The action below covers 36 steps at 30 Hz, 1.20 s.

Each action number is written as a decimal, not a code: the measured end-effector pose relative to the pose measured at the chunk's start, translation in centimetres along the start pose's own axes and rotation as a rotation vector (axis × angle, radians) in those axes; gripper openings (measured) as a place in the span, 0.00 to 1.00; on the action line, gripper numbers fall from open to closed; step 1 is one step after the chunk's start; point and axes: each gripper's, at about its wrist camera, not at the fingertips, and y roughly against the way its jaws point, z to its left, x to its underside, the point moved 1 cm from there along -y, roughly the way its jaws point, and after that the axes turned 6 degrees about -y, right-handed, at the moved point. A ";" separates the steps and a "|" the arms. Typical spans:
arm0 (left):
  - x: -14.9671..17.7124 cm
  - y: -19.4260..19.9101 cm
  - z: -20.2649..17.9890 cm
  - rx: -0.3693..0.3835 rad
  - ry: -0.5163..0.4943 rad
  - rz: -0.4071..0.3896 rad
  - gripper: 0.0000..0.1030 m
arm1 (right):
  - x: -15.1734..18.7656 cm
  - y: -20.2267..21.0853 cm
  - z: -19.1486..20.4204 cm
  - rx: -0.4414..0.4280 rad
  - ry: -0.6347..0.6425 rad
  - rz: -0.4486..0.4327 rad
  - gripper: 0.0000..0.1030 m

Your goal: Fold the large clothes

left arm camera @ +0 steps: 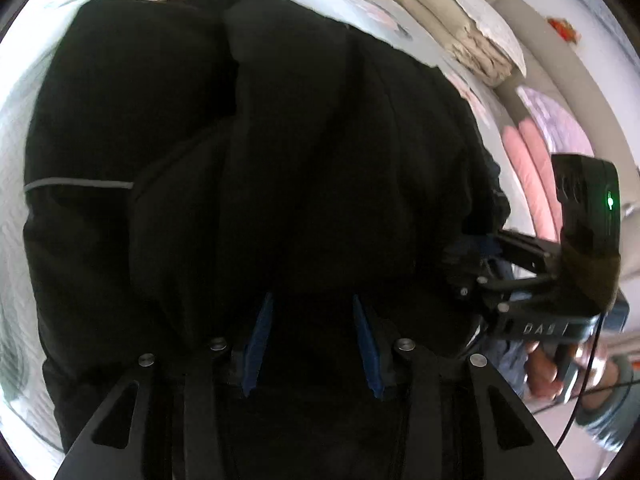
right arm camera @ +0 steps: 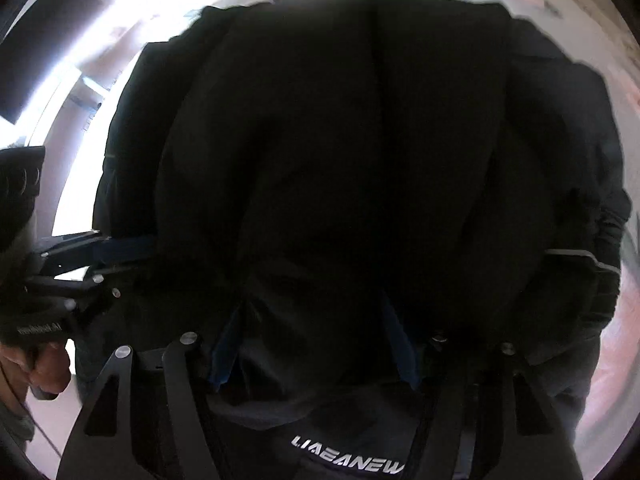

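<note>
A large black jacket (left arm camera: 280, 140) lies bunched on a pale bedsheet (left arm camera: 14, 248) and fills both views. A grey reflective stripe (left arm camera: 80, 183) crosses one of its panels. My left gripper (left arm camera: 313, 300) points down into the cloth; its blue pads (left arm camera: 258, 344) stand apart and do not pinch the dark fabric under the gap. My right gripper (right arm camera: 312, 300) hovers over the same jacket (right arm camera: 360, 140), jaws wide, with folds lying loosely between them and a white logo (right arm camera: 348, 456) just below. Each gripper also shows at the other view's edge, reaching into the jacket's side.
Folded beige bedding (left arm camera: 460, 36) and pink pillows (left arm camera: 528, 168) lie at the far right of the bed. A person's hand (left arm camera: 544, 372) holds the right gripper's handle, another hand (right arm camera: 44, 368) the left's. A dark panel (right arm camera: 48, 40) and bright light lie beyond the bed.
</note>
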 end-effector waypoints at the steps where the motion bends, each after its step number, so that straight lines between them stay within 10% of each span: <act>1: 0.1 0.1 0.2 0.009 0.010 -0.003 0.40 | -0.1 0.1 0.2 0.016 -0.009 -0.001 0.63; 13: 0.0 6.5 -2.9 0.118 -0.048 -0.032 0.46 | 1.3 5.9 0.0 -0.083 -0.096 -0.035 0.66; 21: -0.1 5.9 -2.0 0.025 -0.013 -0.026 0.49 | -2.1 7.7 2.3 -0.003 -0.082 -0.191 0.66; 27: 0.6 2.5 -0.6 -0.010 0.039 0.006 0.49 | -3.5 1.5 0.8 0.091 -0.146 -0.091 0.64; 36: 3.8 5.7 -2.0 -0.056 0.064 -0.080 0.49 | -0.6 4.2 1.1 0.090 -0.087 -0.127 0.64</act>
